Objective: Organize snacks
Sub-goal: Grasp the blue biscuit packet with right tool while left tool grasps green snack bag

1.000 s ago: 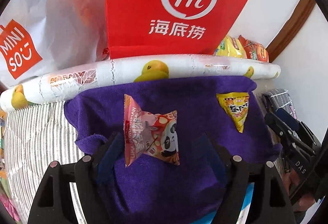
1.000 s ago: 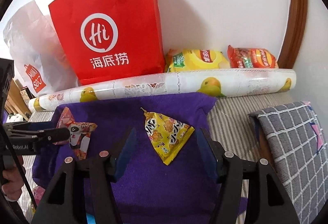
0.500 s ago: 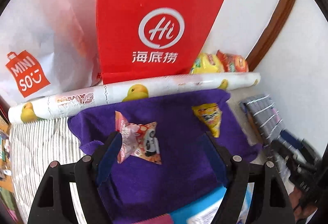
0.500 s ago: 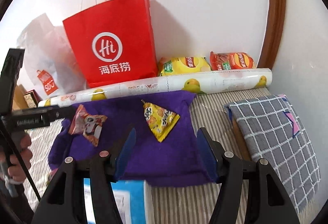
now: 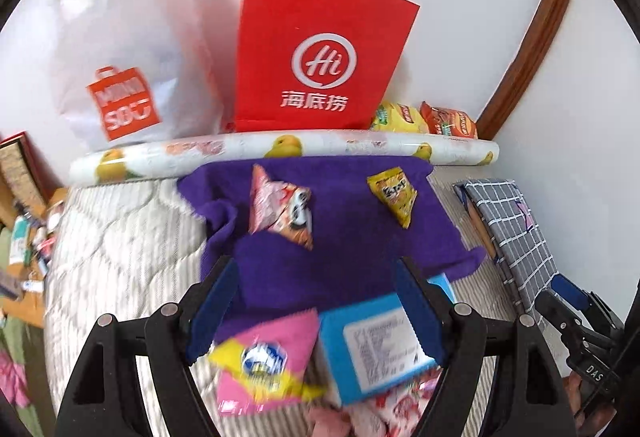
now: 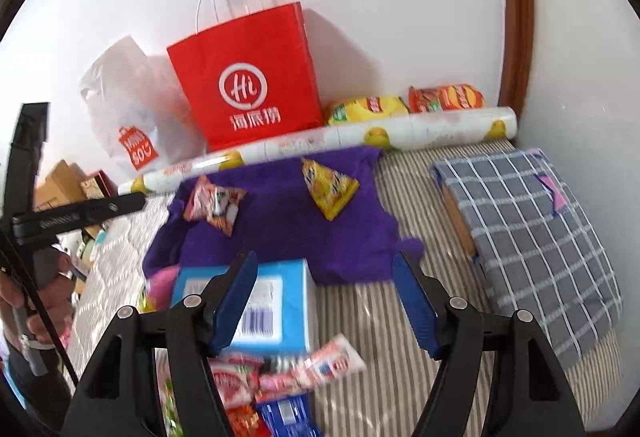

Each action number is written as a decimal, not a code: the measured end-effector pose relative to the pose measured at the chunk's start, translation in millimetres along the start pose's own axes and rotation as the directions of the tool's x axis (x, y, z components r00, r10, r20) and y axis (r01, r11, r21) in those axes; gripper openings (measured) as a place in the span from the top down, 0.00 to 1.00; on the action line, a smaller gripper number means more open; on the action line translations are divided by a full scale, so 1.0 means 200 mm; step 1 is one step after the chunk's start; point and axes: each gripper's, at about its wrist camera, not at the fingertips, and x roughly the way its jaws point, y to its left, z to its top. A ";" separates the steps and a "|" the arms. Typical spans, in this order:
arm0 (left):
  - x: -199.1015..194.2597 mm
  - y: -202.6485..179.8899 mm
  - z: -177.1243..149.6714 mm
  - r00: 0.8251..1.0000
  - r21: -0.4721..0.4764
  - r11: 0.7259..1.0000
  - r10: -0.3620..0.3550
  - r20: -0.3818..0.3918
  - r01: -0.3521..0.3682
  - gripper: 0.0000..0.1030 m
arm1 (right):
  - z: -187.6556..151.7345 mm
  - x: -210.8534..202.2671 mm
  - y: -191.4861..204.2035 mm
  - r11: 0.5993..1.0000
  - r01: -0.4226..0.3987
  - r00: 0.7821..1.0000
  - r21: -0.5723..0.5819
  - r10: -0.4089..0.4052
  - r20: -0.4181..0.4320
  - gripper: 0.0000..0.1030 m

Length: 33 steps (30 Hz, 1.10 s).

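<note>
A pink panda snack packet (image 5: pixel 282 207) (image 6: pixel 215 205) and a yellow triangular snack packet (image 5: pixel 394 195) (image 6: pixel 330 190) lie apart on a purple towel (image 5: pixel 328 261) (image 6: pixel 280 233). Nearer me lie a blue box (image 5: pixel 378 341) (image 6: pixel 262 307), a pink packet (image 5: pixel 264 353) and several small red and pink snack packs (image 6: pixel 296 369). My left gripper (image 5: pixel 320 301) is open and empty above the towel's near edge. My right gripper (image 6: pixel 324 293) is open and empty above the blue box and striped bedding.
A red paper bag (image 5: pixel 320 57) (image 6: pixel 244 77) and a white plastic bag (image 5: pixel 120 49) stand against the wall behind a rolled printed sheet (image 5: pixel 280 151) (image 6: pixel 360 139). Yellow and red chip bags (image 6: pixel 404 105) lie behind the roll. A grey checked pillow (image 6: pixel 528 233) lies at right.
Both grippers have pulled back and up from the towel. The two packets now look smaller and farther, and the blue box and near snack pile have come into view.
</note>
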 end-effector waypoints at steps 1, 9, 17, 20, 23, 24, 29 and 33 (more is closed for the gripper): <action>-0.02 0.00 -0.02 1.000 -0.004 1.000 0.007 0.000 -0.007 0.24 | -0.03 -0.02 0.00 1.000 0.012 1.000 -0.008 -0.012 0.000 0.32; -0.22 0.04 -0.26 0.999 -0.060 0.998 0.037 0.024 -0.035 0.24 | -0.30 -0.07 -0.06 1.000 -0.024 0.998 0.008 0.024 -0.059 0.32; -0.24 0.04 -0.49 0.999 -0.096 0.995 0.038 -0.012 -0.039 0.24 | -0.57 0.01 -0.04 0.998 -0.068 0.987 -0.018 0.065 -0.146 0.47; -0.23 0.04 -0.54 0.999 -0.105 0.993 0.047 -0.029 -0.049 0.24 | -0.65 0.06 -0.01 0.996 -0.069 0.980 -0.053 0.058 -0.190 0.56; -0.24 0.03 -0.59 0.997 -0.095 0.993 0.067 -0.038 -0.071 0.24 | -0.71 0.08 0.02 0.992 -0.098 0.976 -0.074 0.082 -0.200 0.56; -0.24 0.03 -0.60 0.997 -0.092 0.993 0.072 -0.039 -0.075 0.24 | -0.72 0.09 0.02 0.992 -0.105 0.975 -0.076 0.088 -0.202 0.56; -0.28 0.05 -0.65 0.996 -0.114 0.990 0.084 -0.013 -0.085 0.24 | -0.75 0.12 0.07 0.983 -0.147 0.969 -0.107 0.121 -0.217 0.56; -0.29 0.05 -0.67 0.997 -0.113 0.991 0.073 -0.001 -0.073 0.24 | -0.75 0.17 0.10 0.979 -0.149 0.966 -0.142 0.114 -0.231 0.56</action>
